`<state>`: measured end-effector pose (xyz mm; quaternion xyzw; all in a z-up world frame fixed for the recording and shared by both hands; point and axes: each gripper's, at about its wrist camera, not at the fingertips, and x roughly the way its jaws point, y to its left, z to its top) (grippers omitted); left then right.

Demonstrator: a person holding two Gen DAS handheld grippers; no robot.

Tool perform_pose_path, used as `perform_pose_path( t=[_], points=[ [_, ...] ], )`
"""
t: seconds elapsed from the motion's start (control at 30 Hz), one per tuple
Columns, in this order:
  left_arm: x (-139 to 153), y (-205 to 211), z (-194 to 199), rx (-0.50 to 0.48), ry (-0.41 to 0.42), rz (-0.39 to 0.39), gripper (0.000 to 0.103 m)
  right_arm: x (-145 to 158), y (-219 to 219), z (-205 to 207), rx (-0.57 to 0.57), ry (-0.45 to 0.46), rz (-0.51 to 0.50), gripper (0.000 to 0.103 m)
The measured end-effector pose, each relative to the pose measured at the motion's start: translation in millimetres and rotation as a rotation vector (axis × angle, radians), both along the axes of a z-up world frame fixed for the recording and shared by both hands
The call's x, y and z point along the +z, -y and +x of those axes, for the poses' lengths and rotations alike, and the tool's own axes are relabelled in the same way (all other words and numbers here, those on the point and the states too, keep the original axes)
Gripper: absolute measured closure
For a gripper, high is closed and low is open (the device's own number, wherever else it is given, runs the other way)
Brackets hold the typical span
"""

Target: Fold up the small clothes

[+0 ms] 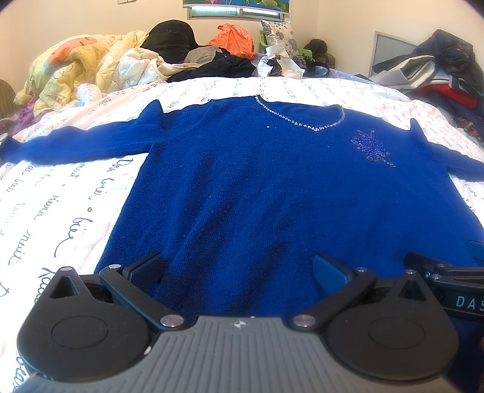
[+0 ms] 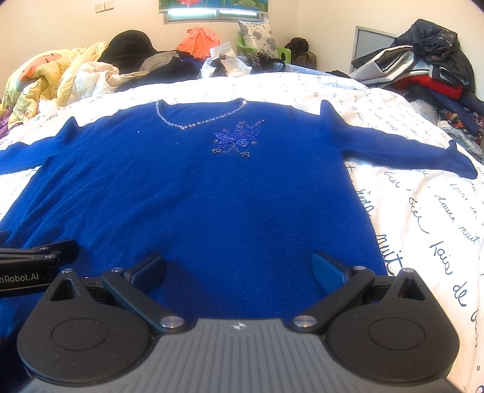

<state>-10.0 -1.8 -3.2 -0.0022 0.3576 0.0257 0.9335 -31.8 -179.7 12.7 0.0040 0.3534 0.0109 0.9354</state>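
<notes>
Sweater right cuff shows only from right wrist.

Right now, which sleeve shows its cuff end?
The wearer's-left sleeve, reaching toward the clothes heap; the other sleeve runs out of frame in both views.

This is a bedroom in a home: a bed fills both views, covered with a white sheet printed in dark handwriting. At about 10 o'clock a rumpled yellow quilt is bunched at the far side, with an orange plastic bag and a flowered pillow near 12 o'clock against cream walls under a small window. At 2 o'clock a heap of coats and clothes is piled beside the bed.
</notes>
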Motion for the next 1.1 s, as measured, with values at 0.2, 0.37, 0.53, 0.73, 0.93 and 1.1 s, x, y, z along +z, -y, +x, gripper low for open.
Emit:
perform_pose_path(
  t=[0.2, 0.37, 0.53, 0.73, 0.93, 1.1],
  points=[
    [0, 0, 0, 0.000, 0.000, 0.000, 0.000, 0, -1, 0, -0.007, 0.006, 0.000, 0.000],
    [0, 0, 0, 0.000, 0.000, 0.000, 0.000, 5, 8, 3, 0.022, -0.022, 0.042, 0.000],
    [0, 0, 0, 0.001, 0.000, 0.001, 0.000, 36, 110, 4, -0.175, 0.165, 0.413, 0.000],
    [0, 0, 0, 0.000, 0.001, 0.000, 0.000, 56, 275, 34, -0.461, 0.331, 0.525, 0.000],
    [0, 0, 0, 0.000, 0.001, 0.000, 0.000, 30, 402, 82, -0.698, 0.254, 0.677, 0.002],
    [0, 0, 0, 0.000, 0.001, 0.001, 0.000, -5, 432, 121, -0.698, 0.146, 0.739, 0.036]
  ],
)
